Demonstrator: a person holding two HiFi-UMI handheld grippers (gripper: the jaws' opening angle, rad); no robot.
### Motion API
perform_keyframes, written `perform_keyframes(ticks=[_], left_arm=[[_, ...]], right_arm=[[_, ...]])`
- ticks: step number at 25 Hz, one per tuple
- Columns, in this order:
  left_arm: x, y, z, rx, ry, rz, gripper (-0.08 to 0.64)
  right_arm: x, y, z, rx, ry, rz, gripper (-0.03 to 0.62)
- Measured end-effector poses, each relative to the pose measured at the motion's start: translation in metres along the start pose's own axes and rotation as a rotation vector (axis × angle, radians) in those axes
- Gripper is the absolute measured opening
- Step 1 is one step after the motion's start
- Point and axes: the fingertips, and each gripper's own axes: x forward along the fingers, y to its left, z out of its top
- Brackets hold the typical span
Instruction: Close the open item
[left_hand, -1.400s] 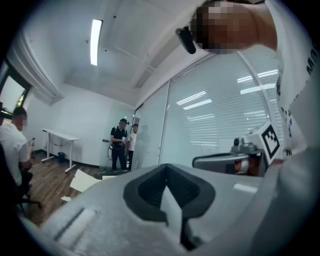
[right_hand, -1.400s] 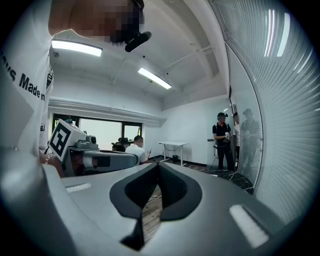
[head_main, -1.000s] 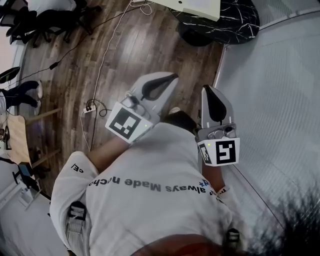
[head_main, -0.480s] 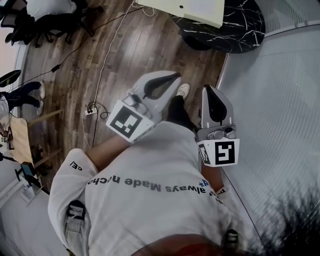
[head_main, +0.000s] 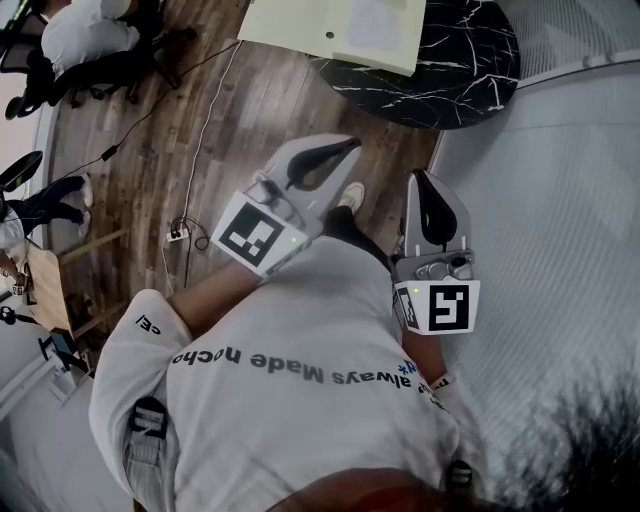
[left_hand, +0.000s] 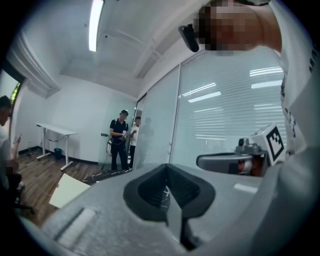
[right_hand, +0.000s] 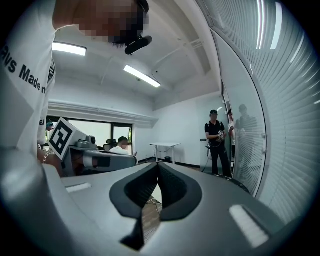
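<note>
Left tool (head_main: 350, 150), right tool (head_main: 417, 178): each was closed and empty. Both were held level ahead of the body, probably for carrying toward the far worktop (head_main: 460, 60).

A dark wooden floor (head_main: 290, 100) carries a round black marble-patterned table (head_main: 455, 65) at the far side, with a pale flat board (head_main: 340, 30) lying on its top. Nearer, to the left, a power strip (head_main: 178, 236) lies on the planks, thin cables (head_main: 205, 120) trailing from it.
</note>
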Motion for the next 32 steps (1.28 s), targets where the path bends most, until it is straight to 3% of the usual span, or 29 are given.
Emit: perform_keyframes(ticks=[6, 16, 32], left_arm=[[0.054, 0.024, -0.008, -0.02, 0.022, 0.036, 0.003], [0.091, 0.09, -0.012, -0.037, 0.033, 0.079, 0.003], [0.144, 0.29, 0.021, -0.067, 0.0, 0.075, 0.003]], right_arm=[[0.03, -0.051, -0.006, 0.01, 0.021, 0.034, 0.0], [0.1, -0.082, -0.007, 0.013, 0.044, 0.076, 0.0], [0.312, -0.102, 0.016, -0.036, 0.09, 0.094, 0.0]])
